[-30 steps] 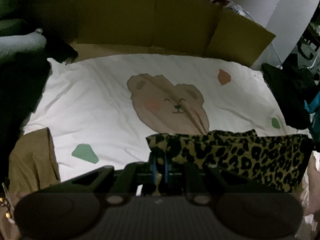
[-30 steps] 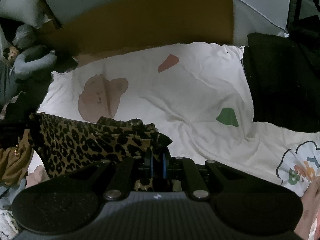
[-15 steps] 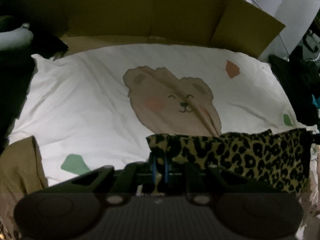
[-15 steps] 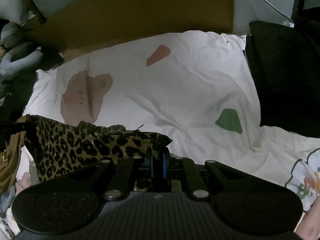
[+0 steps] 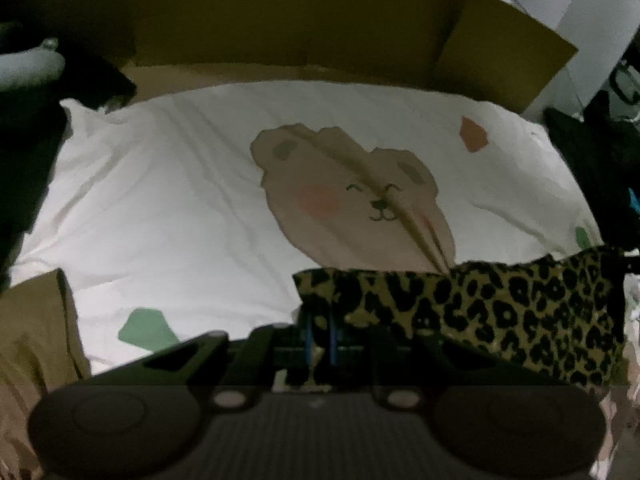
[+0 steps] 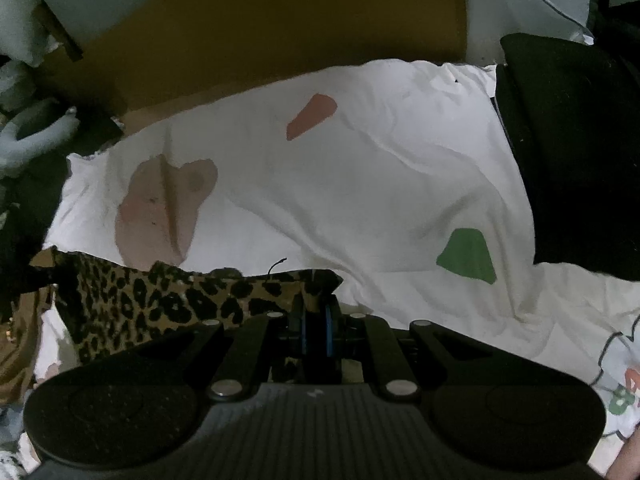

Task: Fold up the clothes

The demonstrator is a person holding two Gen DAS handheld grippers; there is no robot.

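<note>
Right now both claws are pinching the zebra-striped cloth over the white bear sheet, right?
Not quite. The cloth has leopard spots, not zebra stripes, as both wrist views show. The left claw and right claw do pinch it over the white bear sheet.

Your left gripper fingertips are buried in leopard-print cloth; its lower edge is cut off behind the gripper body. Dark pile, right side: prob. clothing, too dim to tell.

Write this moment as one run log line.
left gripper: shut on leopard garment | right gripper: shut on leopard garment | garment over white sheet
</note>
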